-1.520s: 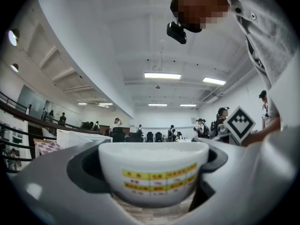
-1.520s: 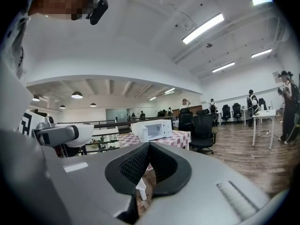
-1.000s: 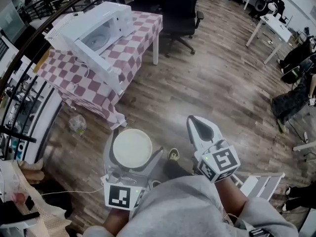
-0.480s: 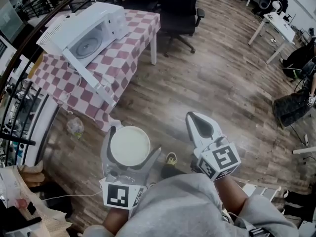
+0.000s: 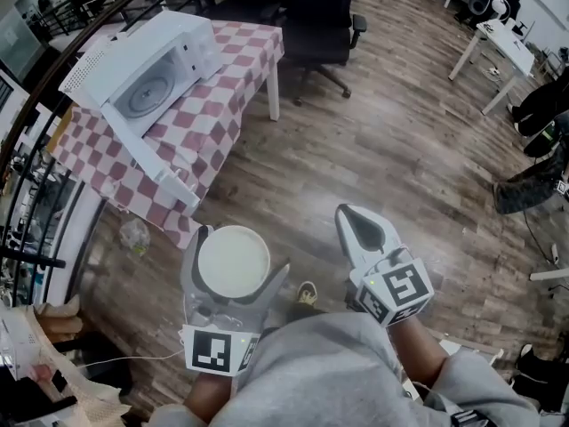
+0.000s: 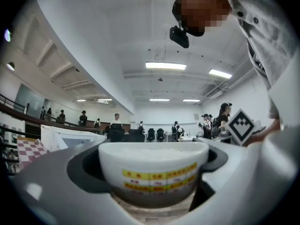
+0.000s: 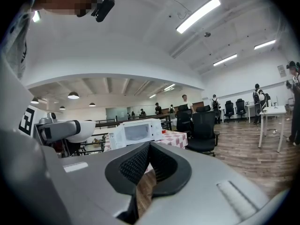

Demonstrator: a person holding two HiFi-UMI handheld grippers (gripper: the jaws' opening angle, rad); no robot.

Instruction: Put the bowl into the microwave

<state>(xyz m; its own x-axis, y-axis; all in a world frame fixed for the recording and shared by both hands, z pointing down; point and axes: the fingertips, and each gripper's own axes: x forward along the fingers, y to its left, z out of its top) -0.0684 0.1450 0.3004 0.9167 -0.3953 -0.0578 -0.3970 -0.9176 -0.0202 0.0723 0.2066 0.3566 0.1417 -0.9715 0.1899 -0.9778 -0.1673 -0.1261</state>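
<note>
Left gripper (image 5: 233, 265) clasps a white bowl (image 5: 233, 261); right gripper (image 5: 363, 229) closed, empty; microwave (image 5: 142, 60) open on table (image 5: 222, 96).

A large open-plan office: wood-plank floor (image 5: 400, 149), black swivel chairs (image 5: 311, 12), white desks (image 5: 498, 43), long strip lights (image 6: 165, 65) overhead, people (image 6: 116, 121) standing about, and a microwave (image 5: 142, 60) on a checked-cloth counter (image 5: 222, 87).

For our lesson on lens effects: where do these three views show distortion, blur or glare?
Head view: sharp, evenly lit, pale glare on the brown wooden floor. Left gripper view: fisheye, black corners; the near white yellow-labelled bowl looks soft. Right gripper view: long ceiling lamp blown out.
</note>
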